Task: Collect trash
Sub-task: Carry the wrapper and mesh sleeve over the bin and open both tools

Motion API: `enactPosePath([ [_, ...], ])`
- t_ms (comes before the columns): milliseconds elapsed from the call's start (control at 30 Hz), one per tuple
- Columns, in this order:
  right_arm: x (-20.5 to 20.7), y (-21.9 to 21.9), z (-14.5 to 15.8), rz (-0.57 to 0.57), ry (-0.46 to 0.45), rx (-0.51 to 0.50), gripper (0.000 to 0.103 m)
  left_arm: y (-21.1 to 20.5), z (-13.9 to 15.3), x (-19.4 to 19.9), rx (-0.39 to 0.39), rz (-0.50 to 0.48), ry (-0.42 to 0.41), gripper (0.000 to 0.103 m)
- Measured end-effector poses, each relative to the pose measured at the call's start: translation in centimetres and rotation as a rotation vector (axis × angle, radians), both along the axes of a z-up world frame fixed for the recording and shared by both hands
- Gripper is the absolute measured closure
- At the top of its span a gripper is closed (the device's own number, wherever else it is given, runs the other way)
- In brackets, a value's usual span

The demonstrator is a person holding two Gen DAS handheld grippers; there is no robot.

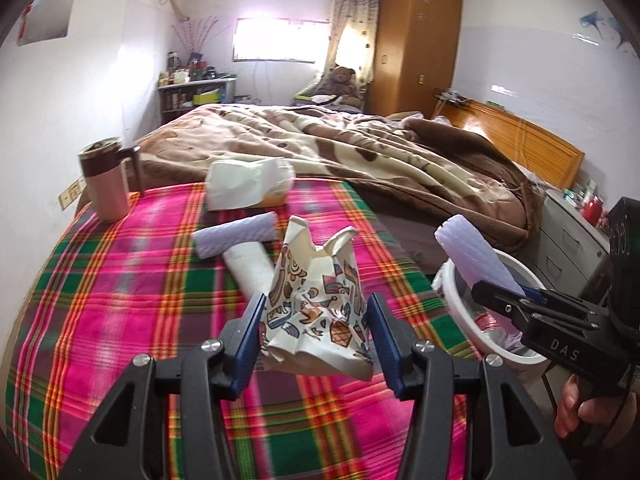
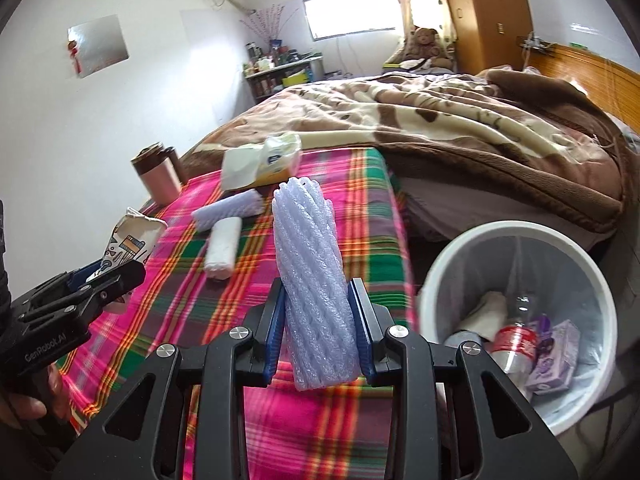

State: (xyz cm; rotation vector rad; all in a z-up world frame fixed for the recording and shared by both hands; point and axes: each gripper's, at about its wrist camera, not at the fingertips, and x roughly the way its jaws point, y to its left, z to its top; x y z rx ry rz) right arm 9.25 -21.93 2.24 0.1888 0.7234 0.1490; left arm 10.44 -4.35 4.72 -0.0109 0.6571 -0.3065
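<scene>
Left gripper (image 1: 316, 334) clamps crumpled cup (image 1: 316, 300) above the plaid cloth (image 1: 120, 300); right gripper (image 2: 318, 330) pinches foam sleeve (image 2: 312, 276) beside bin (image 2: 452, 256); carry each over the rim before letting go.

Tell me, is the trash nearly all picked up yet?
Partly. The white bin beside the bed already has a plastic bottle and a purple packet inside. Right now the left gripper holds a crumpled paper cup, and the right gripper holds a purple foam sleeve; neither is in the bin yet. Left on the plaid cloth: another foam sleeve and a white paper roll.
</scene>
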Motion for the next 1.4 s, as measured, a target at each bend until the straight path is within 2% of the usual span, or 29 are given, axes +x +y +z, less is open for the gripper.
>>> enactPosePath([
  [433, -2.0, -6.8, -0.2, -0.182, 0.006, -0.009, 0.071, -9.0, -0.3, 0.2, 0.011, -0.179, 0.01, 0.05],
  [700, -2.1, -10.0, -1.3, -0.272, 0.048, -0.017, 0.071, -13.8, -1.0, 1.2, 0.014, -0.273, 0.041, 0.05],
  [1000, -1.9, -12.7, -2.2, -0.34, 0.088, -0.032, 0.071, -18.9, -2.2, 2.2, 0.022, -0.363, 0.081, 0.05],
  [1400, -0.9, -14.9, -3.8, -0.398, 0.161, -0.049, 0.071, -23.6, -4.2, 4.2, 0.023, -0.441, 0.15, 0.05],
])
